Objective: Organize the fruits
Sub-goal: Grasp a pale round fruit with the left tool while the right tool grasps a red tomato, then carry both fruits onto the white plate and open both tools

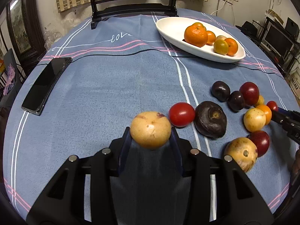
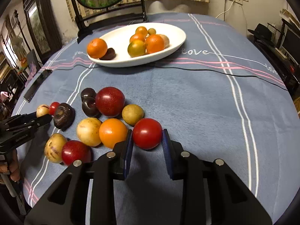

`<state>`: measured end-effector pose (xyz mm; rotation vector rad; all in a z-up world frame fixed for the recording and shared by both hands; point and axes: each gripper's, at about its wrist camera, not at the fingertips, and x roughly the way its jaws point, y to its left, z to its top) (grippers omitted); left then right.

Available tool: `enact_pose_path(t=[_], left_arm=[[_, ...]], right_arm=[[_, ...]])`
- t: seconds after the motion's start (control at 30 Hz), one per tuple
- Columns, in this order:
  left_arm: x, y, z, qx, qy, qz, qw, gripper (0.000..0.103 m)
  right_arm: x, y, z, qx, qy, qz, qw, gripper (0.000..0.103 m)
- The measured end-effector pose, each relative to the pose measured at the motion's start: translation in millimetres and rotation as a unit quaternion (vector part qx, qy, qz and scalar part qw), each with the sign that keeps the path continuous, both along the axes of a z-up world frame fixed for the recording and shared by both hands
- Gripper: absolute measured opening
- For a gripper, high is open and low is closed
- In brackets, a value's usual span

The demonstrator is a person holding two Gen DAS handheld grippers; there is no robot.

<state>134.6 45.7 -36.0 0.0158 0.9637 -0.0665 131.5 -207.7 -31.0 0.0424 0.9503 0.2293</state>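
My left gripper (image 1: 151,134) is shut on a pale yellow round fruit (image 1: 150,125), just above the blue tablecloth. My right gripper (image 2: 147,138) is shut on a red tomato (image 2: 147,131). Loose fruit lies between the two grippers: another red tomato (image 1: 181,114), a dark wrinkled fruit (image 1: 210,120), dark plums (image 1: 220,91), a red plum (image 2: 110,101), an orange fruit (image 2: 113,132) and yellow fruits (image 2: 89,131). A white oval dish (image 1: 168,31) at the back holds several oranges (image 1: 196,35) and a greenish one (image 2: 136,48).
A black phone (image 1: 46,84) lies at the table's left edge. A thin black cable (image 1: 131,54) crosses the cloth in front of the dish. A dark wooden stand (image 1: 131,9) with a round screen stands at the back edge. Furniture surrounds the round table.
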Motion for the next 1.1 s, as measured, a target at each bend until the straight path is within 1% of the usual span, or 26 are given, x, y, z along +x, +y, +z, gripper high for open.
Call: enact_pose_path(t=[0.17,0.3,0.43,0.57,0.67,0.77,0.9,0.97,1.1], left_arm=[[-10,0,15,0.000,-0.016,-0.007,0.9998,0.042],[-17,-3,32,-0.003,-0.034,-0.014,0.9993,0.042],[-20,-13,46,-0.006,-0.044,-0.034,0.9984,0.042],[-14,-26,58,0.000,-0.054,-0.055,0.9970,0.042],[-1,-37,68,-0.001,-0.059,-0.071,0.9957,0.042],[21,-49,76,0.009,-0.067,-0.078,0.9946,0.042],[56,-59,80,0.015,-0.070,-0.075,0.9946,0.042],[79,-65,79,0.026,-0.068,-0.068,0.9951,0.042],[118,-70,74,0.029,-0.057,-0.056,0.9964,0.042]], right_arm=[[-17,-13,13,0.012,-0.018,-0.005,1.000,0.031],[-27,-18,27,0.020,-0.040,-0.001,0.999,0.031],[-30,-18,38,0.026,-0.057,0.006,0.998,0.031],[-28,-16,48,0.027,-0.072,0.015,0.997,0.031],[-18,-14,55,0.028,-0.081,0.019,0.996,0.031],[-3,-11,60,0.030,-0.087,0.019,0.996,0.031],[24,-4,64,0.028,-0.091,0.021,0.995,0.031],[42,1,65,0.027,-0.093,0.023,0.995,0.031],[77,12,56,0.024,-0.086,0.023,0.996,0.031]])
